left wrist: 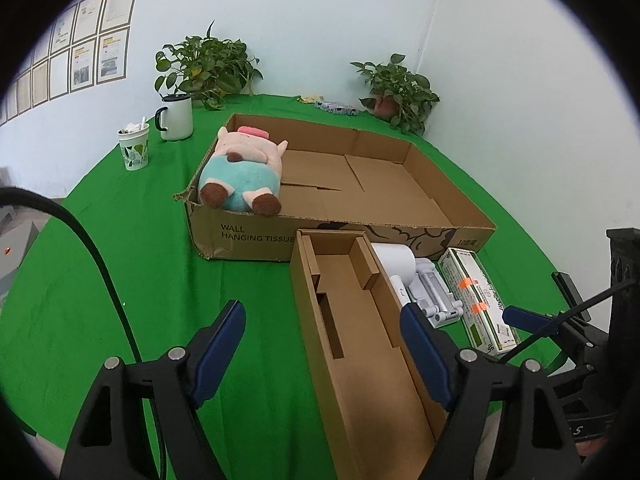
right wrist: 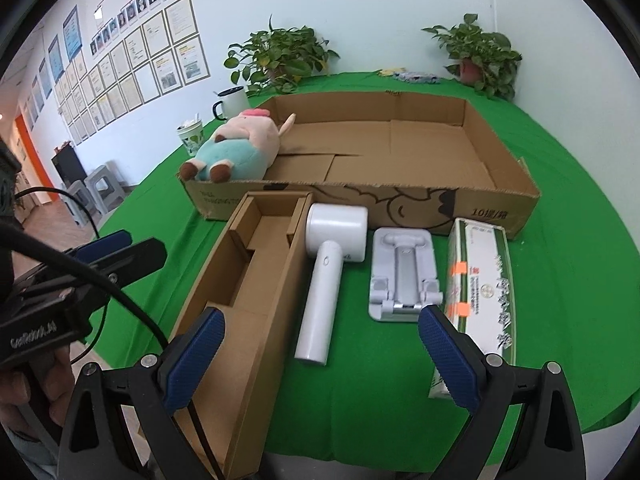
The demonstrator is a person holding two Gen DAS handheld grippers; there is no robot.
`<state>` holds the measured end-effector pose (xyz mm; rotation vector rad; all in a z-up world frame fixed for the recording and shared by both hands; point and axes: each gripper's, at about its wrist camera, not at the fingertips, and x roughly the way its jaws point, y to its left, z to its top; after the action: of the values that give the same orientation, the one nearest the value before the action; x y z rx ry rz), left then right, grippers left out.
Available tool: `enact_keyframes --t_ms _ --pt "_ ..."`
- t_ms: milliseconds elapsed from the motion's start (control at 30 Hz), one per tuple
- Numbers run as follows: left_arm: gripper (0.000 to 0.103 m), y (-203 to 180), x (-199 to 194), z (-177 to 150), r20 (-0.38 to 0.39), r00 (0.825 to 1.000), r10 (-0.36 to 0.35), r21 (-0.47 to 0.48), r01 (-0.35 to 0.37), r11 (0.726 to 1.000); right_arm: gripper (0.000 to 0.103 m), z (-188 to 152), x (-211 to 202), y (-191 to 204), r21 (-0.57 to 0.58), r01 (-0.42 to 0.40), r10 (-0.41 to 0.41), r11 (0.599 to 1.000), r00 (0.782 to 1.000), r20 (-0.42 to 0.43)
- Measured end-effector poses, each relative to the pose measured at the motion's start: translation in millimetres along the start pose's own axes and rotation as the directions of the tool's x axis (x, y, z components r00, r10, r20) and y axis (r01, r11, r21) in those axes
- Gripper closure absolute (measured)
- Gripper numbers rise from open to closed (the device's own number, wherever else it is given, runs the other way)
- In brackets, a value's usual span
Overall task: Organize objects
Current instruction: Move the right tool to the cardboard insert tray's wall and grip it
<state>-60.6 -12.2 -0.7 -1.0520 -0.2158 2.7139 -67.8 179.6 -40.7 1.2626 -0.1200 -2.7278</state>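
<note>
A wide shallow cardboard box (right wrist: 500,190) (left wrist: 240,236) lies on the green table with a plush pig (right wrist: 236,146) (left wrist: 242,172) in its left end. In front lie a long narrow cardboard box (right wrist: 256,280) (left wrist: 352,320), a white handheld device (right wrist: 330,272) (left wrist: 394,264), a grey phone stand (right wrist: 404,276) (left wrist: 434,292) and a green-and-white carton (right wrist: 482,280) (left wrist: 476,296). My left gripper (left wrist: 322,328) is open over the narrow box's near end. My right gripper (right wrist: 320,332) is open and empty, above the device's handle end.
A white mug (left wrist: 176,118) and a paper cup (left wrist: 135,148) stand at the back left. Two potted plants (left wrist: 208,66) (left wrist: 398,90) and small packets (left wrist: 336,107) are along the far wall. The table's front edge (right wrist: 400,456) is near.
</note>
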Motion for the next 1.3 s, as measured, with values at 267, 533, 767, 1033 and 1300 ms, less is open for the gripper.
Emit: enact_keyframes --t_ms 267,533,767,1033,1300 --pt "0.038 6 33 -6 -0.137 0.990 -0.029 -0.058 0.021 0.998 0.024 -11 22 5 0.002 -0.062 0.062 0.998 0.996 -0.061" --pt "0.063 7 53 -11 -0.219 0.974 -0.049 -0.089 0.030 0.996 0.058 -1 40 11 -0.012 -0.057 0.056 0.998 0.994 -0.089" --pt "0.084 -8 48 -24 -0.288 0.957 -0.017 -0.040 0.006 0.999 0.082 -8 44 26 -0.034 -0.119 0.114 0.992 0.984 -0.136" --pt "0.085 -12 39 -32 -0.307 0.952 0.011 -0.032 -0.021 0.999 0.088 -17 40 37 -0.086 -0.128 0.114 0.988 0.982 -0.148" --pt "0.085 -6 54 -17 -0.296 0.955 0.028 -0.041 -0.042 0.998 0.088 -4 57 43 -0.107 -0.054 0.039 0.993 0.990 -0.135"
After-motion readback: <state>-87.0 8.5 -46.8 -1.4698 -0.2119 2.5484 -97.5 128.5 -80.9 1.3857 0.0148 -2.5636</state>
